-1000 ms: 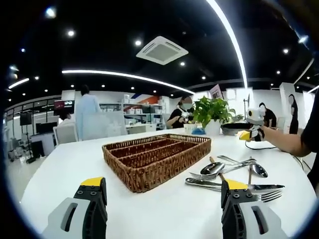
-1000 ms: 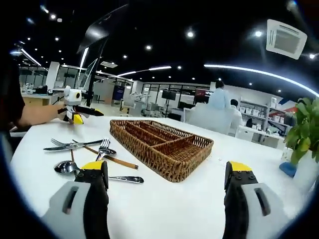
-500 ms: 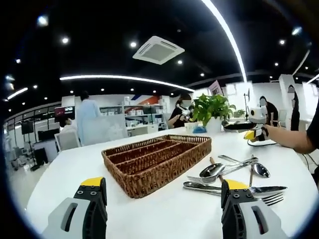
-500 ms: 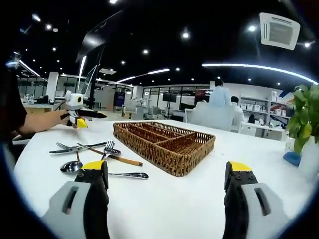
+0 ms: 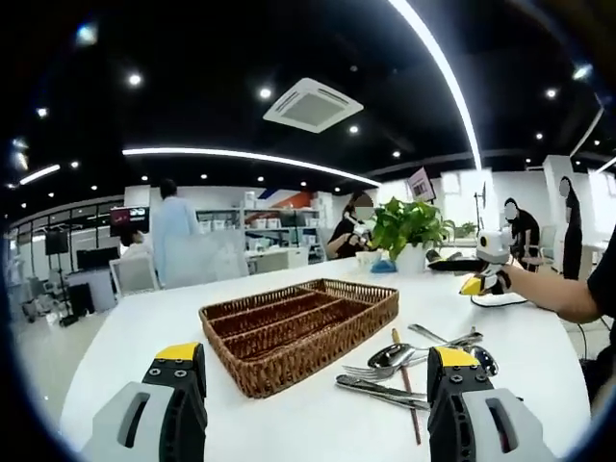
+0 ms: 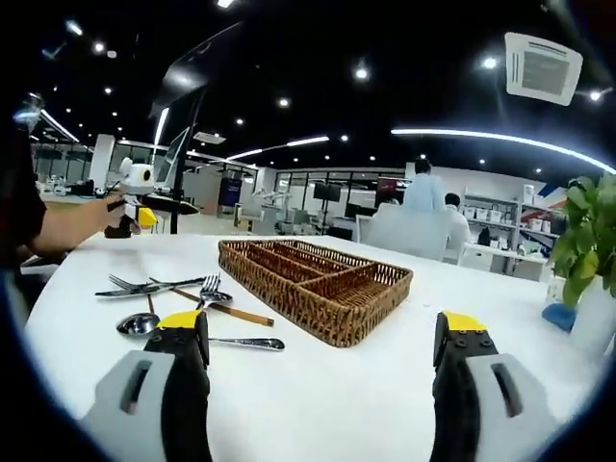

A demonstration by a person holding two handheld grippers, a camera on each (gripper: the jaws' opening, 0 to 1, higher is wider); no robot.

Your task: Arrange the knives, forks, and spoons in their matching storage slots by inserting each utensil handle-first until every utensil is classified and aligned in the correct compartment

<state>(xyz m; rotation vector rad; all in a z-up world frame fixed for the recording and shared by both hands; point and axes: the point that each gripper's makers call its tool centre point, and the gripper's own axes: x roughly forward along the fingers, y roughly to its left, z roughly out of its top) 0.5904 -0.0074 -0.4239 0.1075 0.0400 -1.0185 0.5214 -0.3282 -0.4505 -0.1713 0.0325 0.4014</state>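
A brown wicker cutlery tray (image 5: 298, 327) with long slots stands on the white table (image 5: 308, 423); in the right gripper view the tray (image 6: 318, 284) lies ahead at centre. Loose forks, spoons and knives (image 5: 404, 371) lie in a heap right of the tray, seen left of it as cutlery (image 6: 183, 308) in the right gripper view. My left gripper (image 5: 313, 361) is open above the table, short of the tray, holding nothing. My right gripper (image 6: 322, 327) is open too, hovering before the tray. The other gripper (image 5: 491, 258) and its twin (image 6: 135, 197) each appear at a view's side.
A potted green plant (image 5: 409, 226) stands at the table's far side, also seen as a plant (image 6: 587, 260) at the right edge. A person's forearm (image 5: 553, 289) reaches over the table. People and office shelves fill the background. Bare table lies in front of both grippers.
Both views have shifted slightly with the hands: in the left gripper view the tray and cutlery now sit a bit farther and lower. The cutlery itself has not moved.
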